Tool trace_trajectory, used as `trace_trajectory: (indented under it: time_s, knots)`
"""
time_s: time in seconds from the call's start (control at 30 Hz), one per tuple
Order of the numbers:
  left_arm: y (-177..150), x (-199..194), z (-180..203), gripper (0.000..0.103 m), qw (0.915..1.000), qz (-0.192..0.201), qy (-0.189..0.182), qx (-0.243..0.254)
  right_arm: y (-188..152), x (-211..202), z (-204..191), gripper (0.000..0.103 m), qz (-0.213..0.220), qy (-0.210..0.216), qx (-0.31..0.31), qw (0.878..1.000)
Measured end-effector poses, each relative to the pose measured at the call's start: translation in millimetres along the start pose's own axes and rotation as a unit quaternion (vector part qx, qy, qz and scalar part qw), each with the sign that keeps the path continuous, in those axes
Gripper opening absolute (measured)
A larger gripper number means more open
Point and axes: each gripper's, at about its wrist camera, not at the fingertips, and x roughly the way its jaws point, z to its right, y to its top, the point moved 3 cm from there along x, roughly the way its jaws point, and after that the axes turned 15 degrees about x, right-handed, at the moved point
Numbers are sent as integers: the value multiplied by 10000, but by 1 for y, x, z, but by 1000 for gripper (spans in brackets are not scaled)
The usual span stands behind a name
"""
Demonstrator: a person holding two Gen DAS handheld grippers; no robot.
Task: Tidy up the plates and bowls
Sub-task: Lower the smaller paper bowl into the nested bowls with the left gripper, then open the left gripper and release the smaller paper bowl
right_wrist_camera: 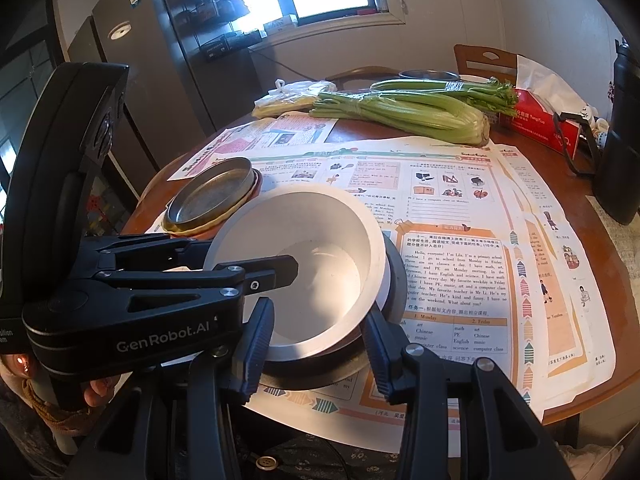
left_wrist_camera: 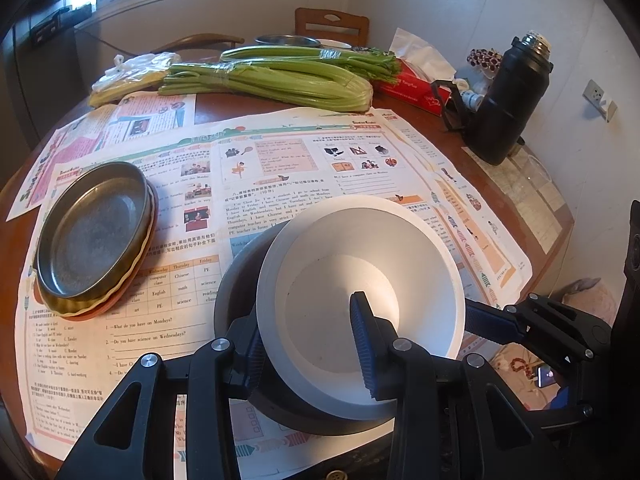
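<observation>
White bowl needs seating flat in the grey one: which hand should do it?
Left, probably. The left gripper already clamps the white bowl wall, one of its fingers inside. The right gripper only flanks the grey bowl; its grip is unclear.

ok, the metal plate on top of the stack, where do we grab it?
Its upright rim, one finger inside, one outside, probably from above at the near edge. The metal plate lies flat in the yellow plate, leaving no gap to get under.
</observation>
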Motion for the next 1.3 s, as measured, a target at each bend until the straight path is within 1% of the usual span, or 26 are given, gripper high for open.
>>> trace_trajectory:
  time_s: [0.2, 0.5, 0.67, 0.83, 1.0, 1.1, 1.23, 1.3]
  knots:
    - [0, 0, -1, 41, 10000, -3, -7, -13, 0, 0, -1, 45, -7, 0, -4, 10000]
    - [0, 2, -6, 41, 9999, -8, 114, -1, 0, 1, 1, 45, -9, -50, 11, 10000]
    - [-1, 5, -9, 41, 9999, -62, 112, -45, 0, 0, 2, 45, 5, -59, 19, 10000]
    - [-3, 5, -10, 41, 9999, -44, 97, -54, 1, -5, 4, 45, 93, -121, 22, 9999]
    - [-3, -1, -14, 41, 9998, 49, 179, -77, 6, -12, 6, 45, 219, -165, 75, 9996]
    - [-4, -5, -18, 41, 9994, 112, 307, -95, 9, -15, 8, 45, 273, -154, 150, 9994]
    - [-5, -11, -25, 42, 9989, 183, 401, -140, 9, -14, 10, 45, 252, -170, 241, 9992]
    - [-7, -12, -27, 44, 9988, 206, 431, -144, 9, -13, 12, 45, 244, -189, 278, 9991]
